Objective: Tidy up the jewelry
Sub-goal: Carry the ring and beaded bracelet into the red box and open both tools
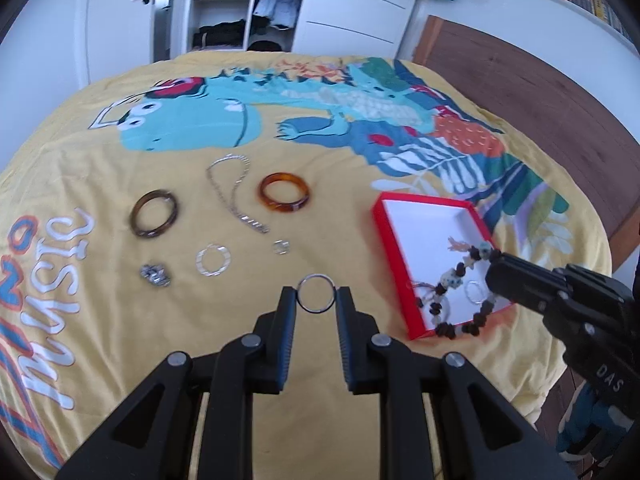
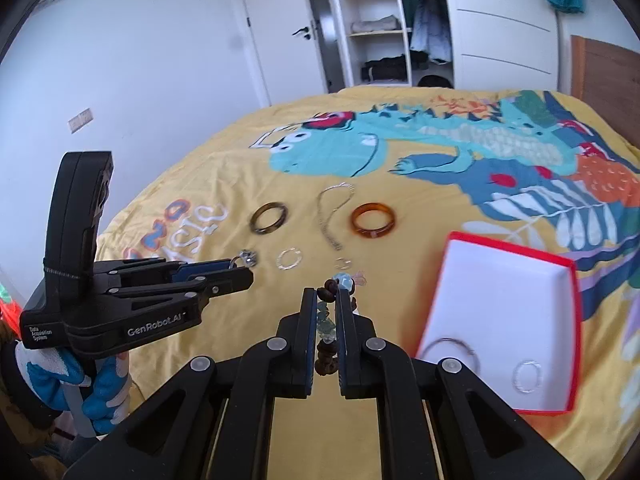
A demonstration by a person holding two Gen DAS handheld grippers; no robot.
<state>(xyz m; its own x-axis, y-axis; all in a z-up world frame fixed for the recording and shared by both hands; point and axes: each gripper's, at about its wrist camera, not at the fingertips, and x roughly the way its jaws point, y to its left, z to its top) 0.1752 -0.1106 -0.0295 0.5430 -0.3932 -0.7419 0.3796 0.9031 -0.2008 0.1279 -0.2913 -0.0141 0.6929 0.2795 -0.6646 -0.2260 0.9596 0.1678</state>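
Jewelry lot, laid out on a yellow dinosaur-print bedspread (image 1: 360, 216) that serves as the sorting surface. Left gripper (image 1: 317, 294): fingers clamped on a thin metal ring (image 1: 317, 293), pinched across its width so the hoop stands upright between the tips, evidently for carrying to the box. Right gripper (image 2: 325, 304): fingers closed on a beaded bracelet (image 2: 326, 328) of dark brown and pale stones, the strand running down between the pads with a loop protruding past the tips; in the left wrist view this bracelet hangs over the near corner of the red box (image 1: 390, 200), so it appears to be mid-deposit. Red box, white lined, at 3 o'clock of the left gripper; already holds two thin hoops (image 2: 528, 376). Still loose on the bedspread, between 10 and 12 o'clock of the left gripper: dark brown bangle (image 1: 154, 214), amber bangle (image 1: 284, 193), silver chain (image 1: 234, 196), clear hoop (image 1: 213, 260), small silver ring (image 1: 281, 247), silver charm (image 1: 156, 275). Sorting judged well under half done
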